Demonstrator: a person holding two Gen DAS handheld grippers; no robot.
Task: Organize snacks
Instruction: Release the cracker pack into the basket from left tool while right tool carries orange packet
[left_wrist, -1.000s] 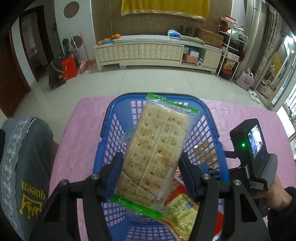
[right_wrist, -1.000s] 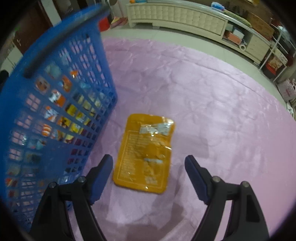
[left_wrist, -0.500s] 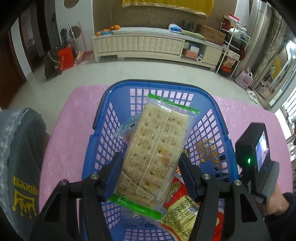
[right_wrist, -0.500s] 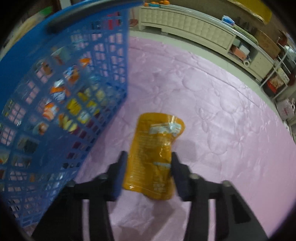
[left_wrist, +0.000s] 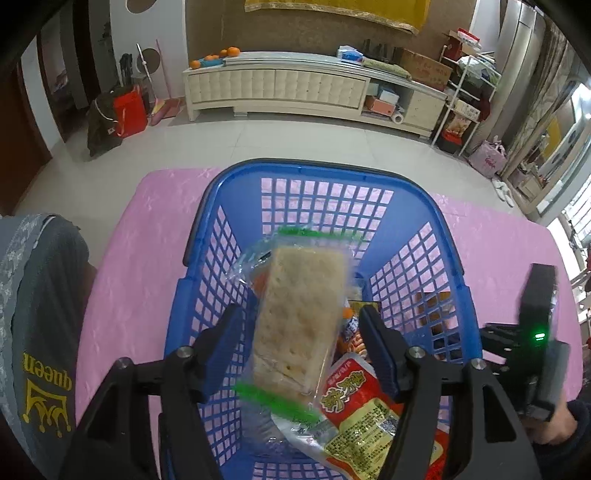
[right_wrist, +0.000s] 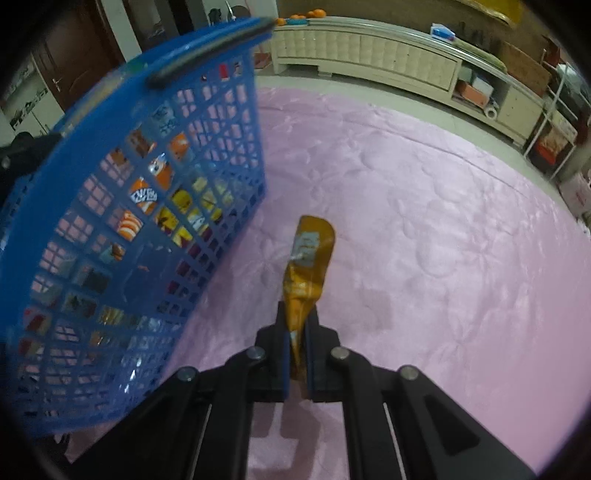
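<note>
A clear cracker pack with green ends (left_wrist: 300, 321) hangs blurred between the fingers of my left gripper (left_wrist: 301, 311), over the blue basket (left_wrist: 325, 173). The jaws are opening and a gap shows on both sides of the pack, so the pads no longer press it. Beneath it in the basket lies a red and yellow snack pack (left_wrist: 354, 402) among other snacks. To the right of the basket (right_wrist: 147, 92), my right gripper (right_wrist: 297, 325) is shut on an orange pouch (right_wrist: 308, 258), crumpled at the pads and lifted off the pink tablecloth (right_wrist: 424, 221).
The basket stands on the pink-covered table (left_wrist: 140, 258), its mesh wall close to the left of the right gripper. A person's grey garment (left_wrist: 37, 314) is at the table's left edge. A hand (left_wrist: 554, 432) holds the right gripper. A white cabinet (left_wrist: 295, 85) lines the far wall.
The left jaws widened and the cracker pack slipped down into the basket. The right jaws closed on the orange pouch, squeezed it narrow and raised it off the cloth.
</note>
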